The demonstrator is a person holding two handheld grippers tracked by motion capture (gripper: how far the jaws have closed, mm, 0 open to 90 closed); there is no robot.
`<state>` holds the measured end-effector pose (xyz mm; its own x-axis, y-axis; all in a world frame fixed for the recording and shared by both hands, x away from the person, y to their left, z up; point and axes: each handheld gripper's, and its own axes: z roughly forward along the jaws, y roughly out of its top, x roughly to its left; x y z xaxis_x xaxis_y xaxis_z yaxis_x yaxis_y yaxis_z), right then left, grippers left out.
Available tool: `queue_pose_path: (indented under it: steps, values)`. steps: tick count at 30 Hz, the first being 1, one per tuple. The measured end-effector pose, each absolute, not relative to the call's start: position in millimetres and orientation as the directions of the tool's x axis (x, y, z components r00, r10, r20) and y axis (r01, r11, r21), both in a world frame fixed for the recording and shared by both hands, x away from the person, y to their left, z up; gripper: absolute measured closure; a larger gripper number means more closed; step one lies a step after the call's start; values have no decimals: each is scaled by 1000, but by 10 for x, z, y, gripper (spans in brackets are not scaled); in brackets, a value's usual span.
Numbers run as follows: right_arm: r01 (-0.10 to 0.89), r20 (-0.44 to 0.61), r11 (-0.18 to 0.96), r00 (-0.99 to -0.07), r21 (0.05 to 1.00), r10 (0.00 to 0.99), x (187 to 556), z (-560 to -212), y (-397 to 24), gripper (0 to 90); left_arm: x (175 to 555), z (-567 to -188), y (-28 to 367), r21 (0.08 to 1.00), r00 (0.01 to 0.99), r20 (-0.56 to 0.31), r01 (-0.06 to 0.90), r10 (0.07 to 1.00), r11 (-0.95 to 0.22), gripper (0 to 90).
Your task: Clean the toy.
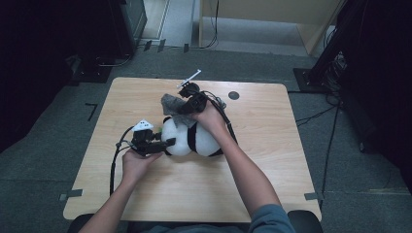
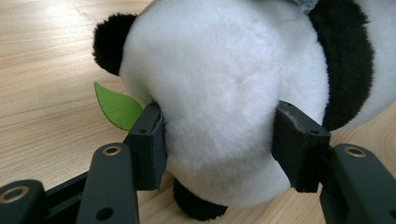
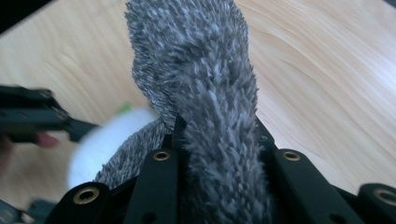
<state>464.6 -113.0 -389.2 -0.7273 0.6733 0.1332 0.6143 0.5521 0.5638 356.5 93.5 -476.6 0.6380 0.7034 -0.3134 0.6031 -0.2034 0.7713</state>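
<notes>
My left gripper [image 2: 219, 140] clamps the panda plush [image 2: 224, 88] on the table [image 1: 272, 179]; right gripper [image 3: 217, 140] pinches the grey furry cloth [image 3: 196, 70] above it; tugging may slip the fur free

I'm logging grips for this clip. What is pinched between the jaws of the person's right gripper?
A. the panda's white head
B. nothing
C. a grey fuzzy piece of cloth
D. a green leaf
C: in the right gripper view the right gripper has its jaws shut on the grey fuzzy cloth, while the left gripper clamps the plush panda.
</notes>
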Motion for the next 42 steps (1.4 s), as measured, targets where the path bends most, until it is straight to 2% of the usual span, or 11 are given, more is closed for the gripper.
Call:
queue_pose_path:
  steps: [3, 9, 16, 25, 29, 35, 37, 42]
  values:
    - [622, 102, 562, -715, 545, 692, 4650, -3899, -1299, 725, 3563, -4767, 931, 773, 637, -313, 601, 704, -201, 418]
    - [656, 138, 505, -676, 561, 724, 4657, -3899, -1640, 720, 3561, -4767, 925, 775, 638, -311, 600, 704, -201, 420]
    - [686, 128, 453, -618, 570, 776, 4714, -3891, -1991, 727, 3562, -4770, 928, 775, 638, -313, 600, 704, -199, 421]
    - [731, 145, 393, -552, 558, 821, 4736, -4044, -2346, 731, 3561, -4783, 934, 780, 641, -314, 595, 700, -196, 420]
    - [746, 170, 366, -533, 556, 829, 4732, -4113, -2446, 731, 3563, -4790, 936, 783, 643, -315, 592, 698, -191, 421]
    - [758, 148, 362, -510, 543, 847, 4753, -4151, -2518, 728, 3564, -4791, 938, 782, 642, -317, 593, 698, -191, 421]
    - [768, 186, 333, -499, 548, 846, 4756, -4128, -2539, 730, 3563, -4794, 942, 781, 641, -318, 595, 698, -191, 420]
    - [742, 158, 355, -521, 569, 839, 4706, -4002, -2501, 732, 3564, -4797, 942, 780, 640, -319, 596, 699, -190, 420]
